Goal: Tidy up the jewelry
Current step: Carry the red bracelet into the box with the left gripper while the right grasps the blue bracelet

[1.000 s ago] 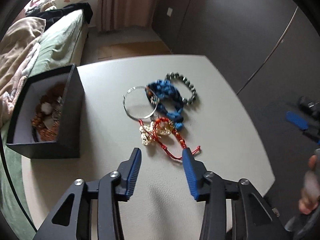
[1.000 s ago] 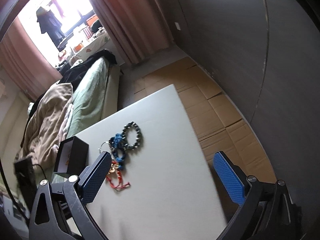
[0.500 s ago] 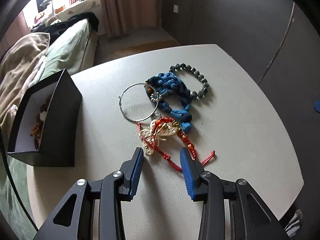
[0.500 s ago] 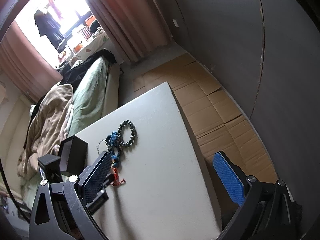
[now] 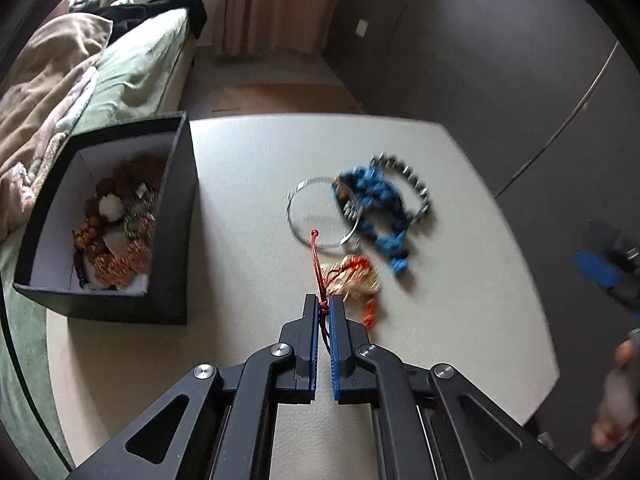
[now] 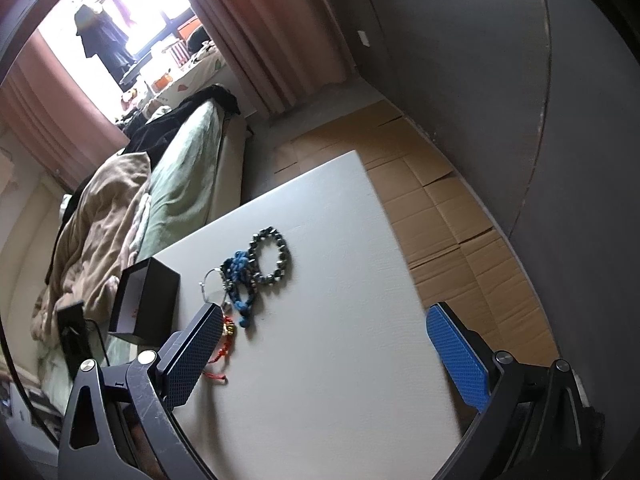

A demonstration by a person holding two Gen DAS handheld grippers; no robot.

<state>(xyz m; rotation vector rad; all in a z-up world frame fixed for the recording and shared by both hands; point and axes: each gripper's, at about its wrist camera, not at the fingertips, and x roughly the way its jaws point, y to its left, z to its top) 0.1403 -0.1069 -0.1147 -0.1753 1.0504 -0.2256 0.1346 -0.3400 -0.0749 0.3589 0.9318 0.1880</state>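
Left fingers (image 5: pixel 324 307) pinching red cord (image 5: pixel 316 258), right spread

**Bedroom around the white table**

A white table (image 6: pixel 320 320) stands beside a bed (image 6: pixel 180 184) with a green sheet. A beige blanket (image 6: pixel 100 216) lies crumpled on the bed, and dark clothes (image 6: pixel 200 104) are heaped at its far end. Pink curtains (image 6: pixel 256 32) hang by a bright window (image 6: pixel 132 12). Flattened cardboard (image 6: pixel 448 208) covers the floor next to a dark grey wall (image 6: pixel 460 60).
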